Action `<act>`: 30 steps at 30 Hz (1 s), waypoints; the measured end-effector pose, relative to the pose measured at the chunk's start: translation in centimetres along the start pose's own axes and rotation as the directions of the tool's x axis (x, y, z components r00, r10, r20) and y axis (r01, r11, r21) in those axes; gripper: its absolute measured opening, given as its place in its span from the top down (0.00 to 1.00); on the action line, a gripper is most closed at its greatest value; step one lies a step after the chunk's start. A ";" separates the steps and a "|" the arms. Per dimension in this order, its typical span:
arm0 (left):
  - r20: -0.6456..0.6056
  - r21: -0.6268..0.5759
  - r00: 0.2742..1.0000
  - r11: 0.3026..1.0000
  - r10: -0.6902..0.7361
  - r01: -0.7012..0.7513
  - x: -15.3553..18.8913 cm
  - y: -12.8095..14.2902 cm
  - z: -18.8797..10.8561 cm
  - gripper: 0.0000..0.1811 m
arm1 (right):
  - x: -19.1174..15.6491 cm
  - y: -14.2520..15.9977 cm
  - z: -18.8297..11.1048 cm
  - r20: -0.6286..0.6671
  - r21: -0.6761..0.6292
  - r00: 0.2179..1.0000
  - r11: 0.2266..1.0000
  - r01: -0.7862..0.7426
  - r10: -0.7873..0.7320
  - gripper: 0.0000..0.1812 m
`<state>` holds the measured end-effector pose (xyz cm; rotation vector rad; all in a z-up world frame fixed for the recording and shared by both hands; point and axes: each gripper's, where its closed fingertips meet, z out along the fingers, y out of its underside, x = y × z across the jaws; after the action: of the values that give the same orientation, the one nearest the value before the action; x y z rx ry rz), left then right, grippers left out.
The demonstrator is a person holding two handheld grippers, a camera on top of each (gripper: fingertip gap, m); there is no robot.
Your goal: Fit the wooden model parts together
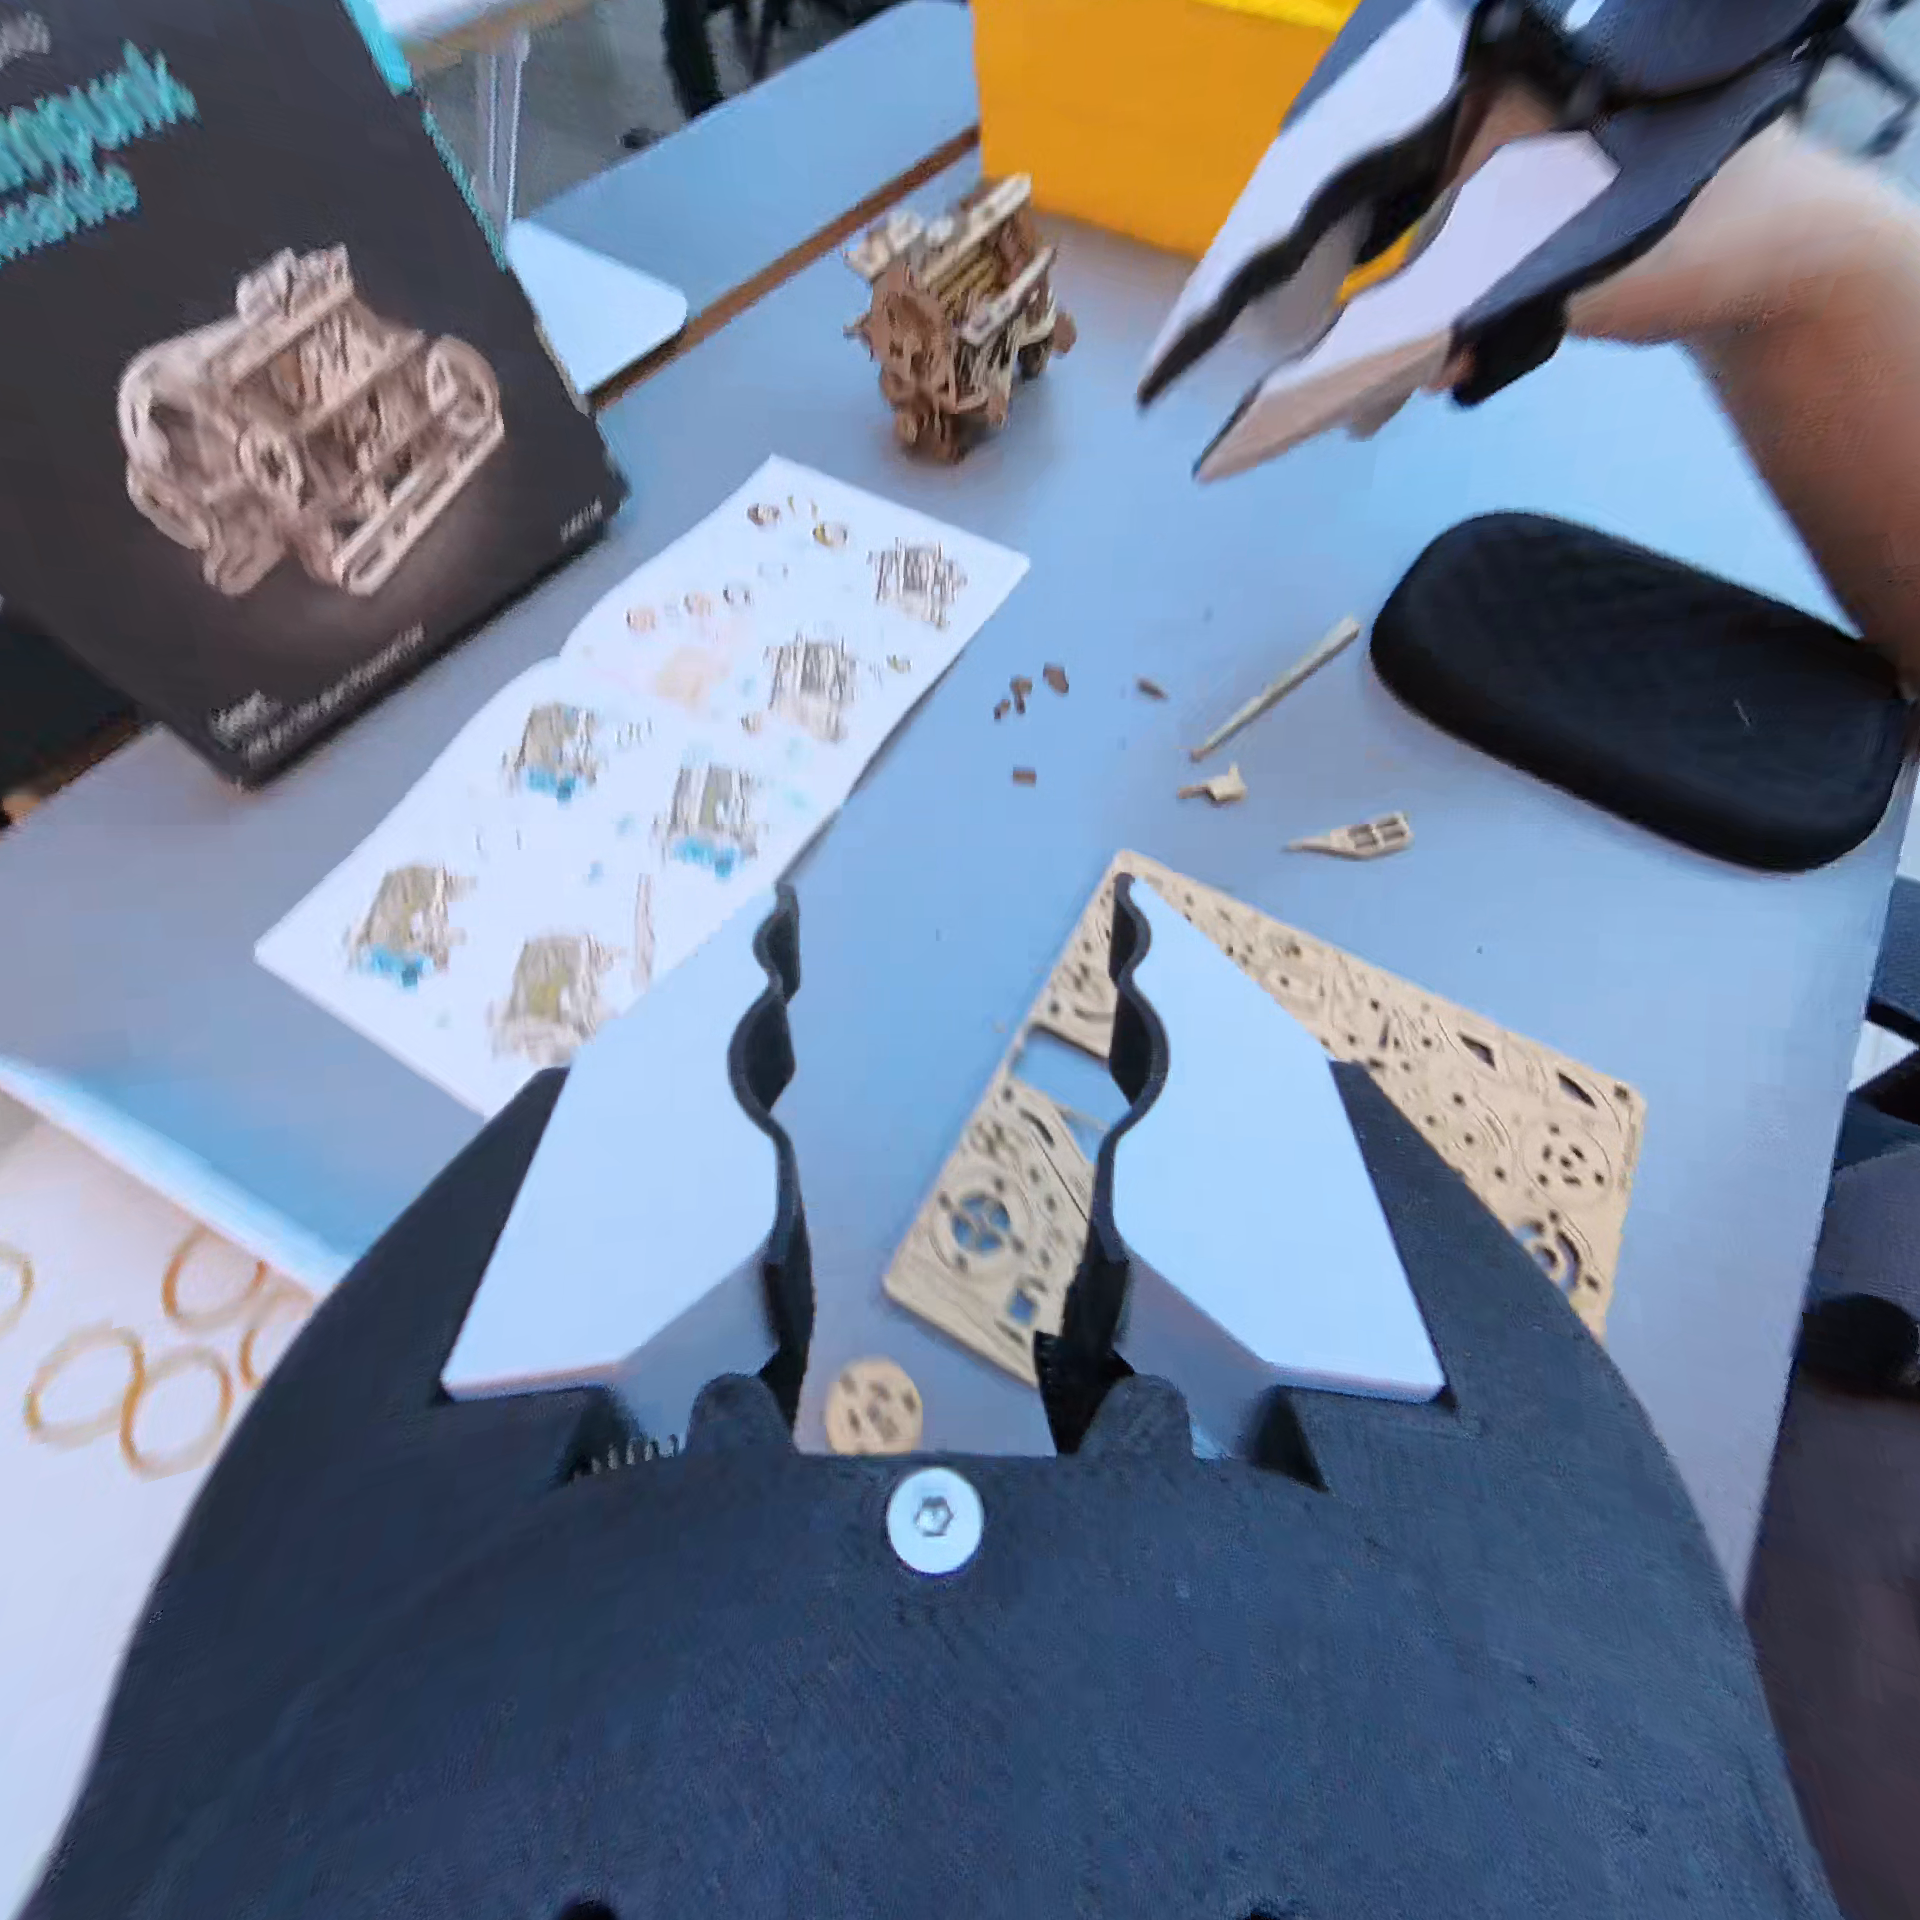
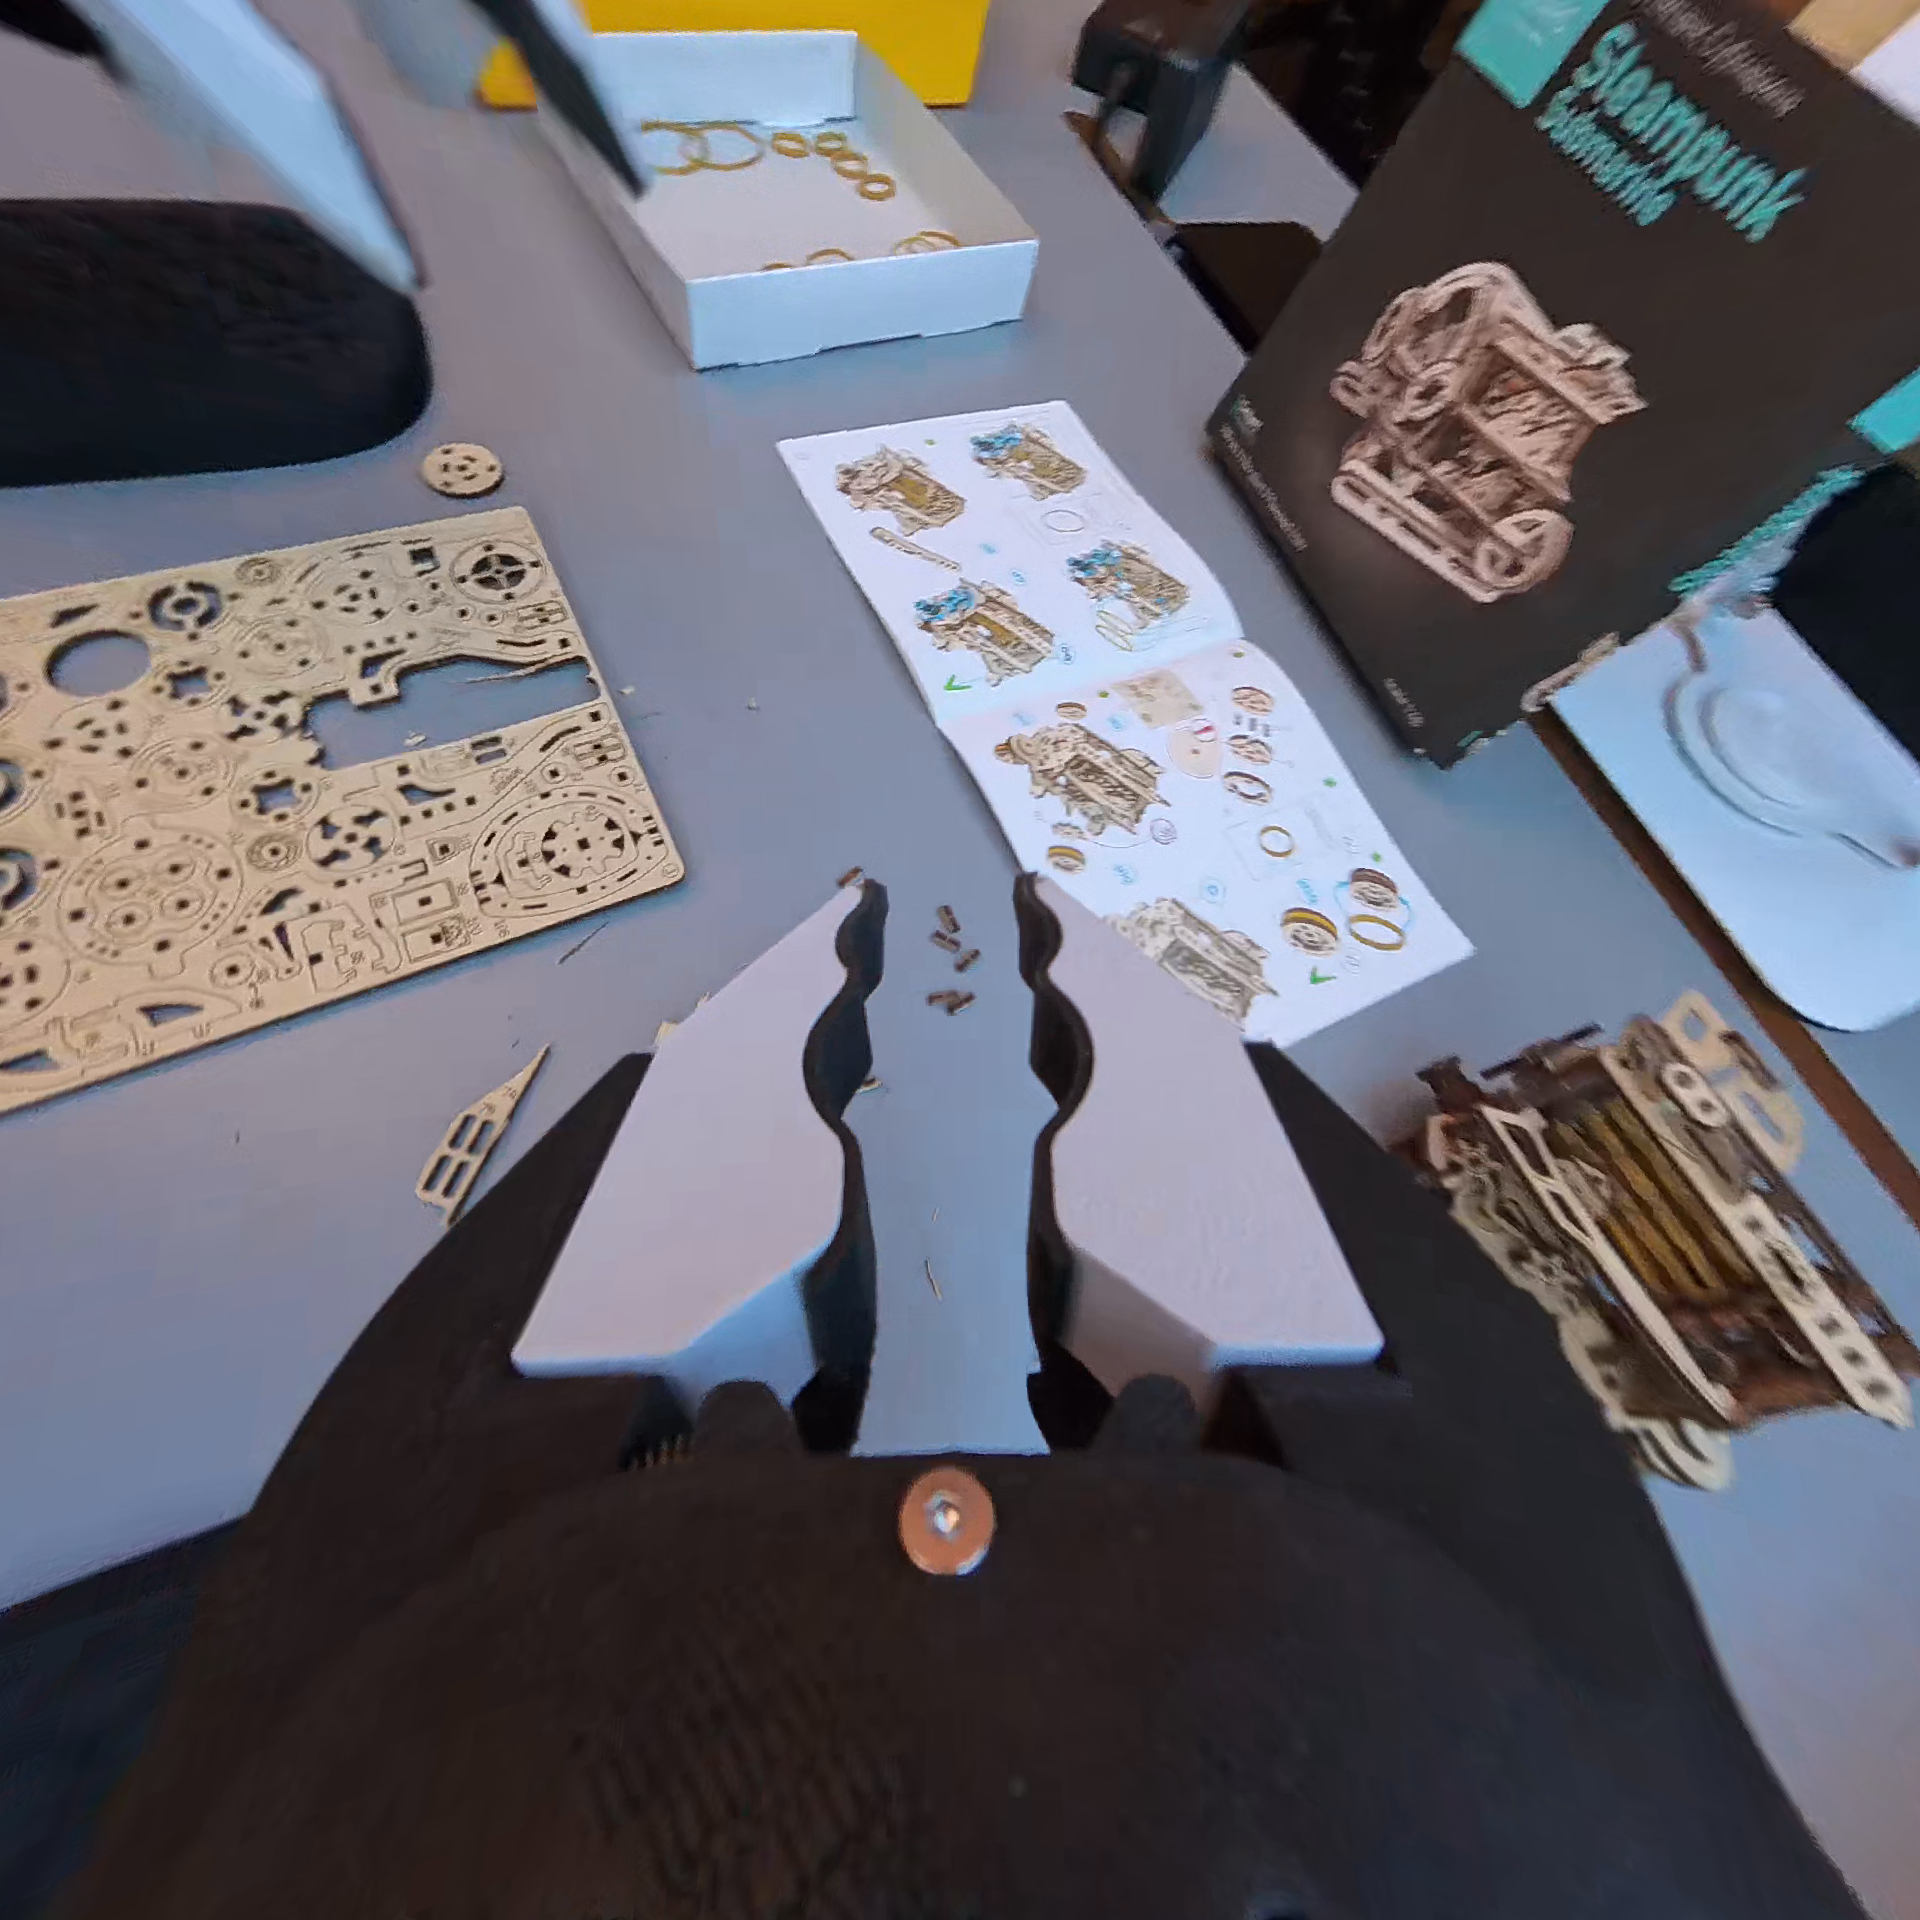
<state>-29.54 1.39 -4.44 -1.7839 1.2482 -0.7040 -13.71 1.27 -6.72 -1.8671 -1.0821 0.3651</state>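
A half-built wooden model (image 1: 961,312) stands at the far side of the grey table; it also shows in the right wrist view (image 2: 1652,1226) at the right. A laser-cut plywood sheet (image 1: 1382,1081) (image 2: 291,769) lies flat. A loose wooden disc (image 1: 873,1405) (image 2: 463,470) lies beside it. Small brown pegs (image 2: 951,956) (image 1: 1029,691) are scattered on the table. My left gripper (image 1: 951,904) is open and empty above the sheet's edge. My right gripper (image 2: 948,894) is open and empty, with the pegs between its tips; it also shows in the left wrist view (image 1: 1174,426).
An open instruction leaflet (image 1: 665,769) (image 2: 1132,707), the dark kit box (image 1: 260,364) (image 2: 1579,384), a white tray (image 2: 727,312) of rubber rings, a black pad (image 1: 1631,686) (image 2: 187,332), a yellow bin (image 1: 1132,114), a thin wooden stick (image 1: 1278,686) and a small cut-out piece (image 1: 1356,836) (image 2: 473,1138). Spacing between my two grippers at the tips: around 20 cm. From my left tips it is roughly 15 cm to the loose wooden disc (image 2: 463,470); from my right, 25 cm. The left camera catches it too, in the left wrist view (image 1: 874,1396).
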 end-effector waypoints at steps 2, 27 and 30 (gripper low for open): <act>0.015 0.042 1.000 0.999 0.017 -0.018 -2.5 -2.2 1.7 0.67 | -0.4 1.9 1.3 0.090 -0.020 0.996 1.000 0.000 0.002 0.87; -0.142 0.321 0.987 0.940 -0.073 0.116 -4.2 -2.9 3.6 0.71 | -3.0 6.3 3.4 0.302 -0.049 0.953 0.999 -0.022 0.036 0.92; -0.224 0.353 0.967 0.915 -0.121 0.196 -3.6 -3.2 3.4 0.70 | -3.8 5.4 3.4 0.298 -0.014 0.954 1.000 0.000 0.004 0.92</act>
<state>-26.57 6.29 -3.33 -1.5350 1.0161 -1.1559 -15.14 -0.92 -13.68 -1.8642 -1.2858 0.6589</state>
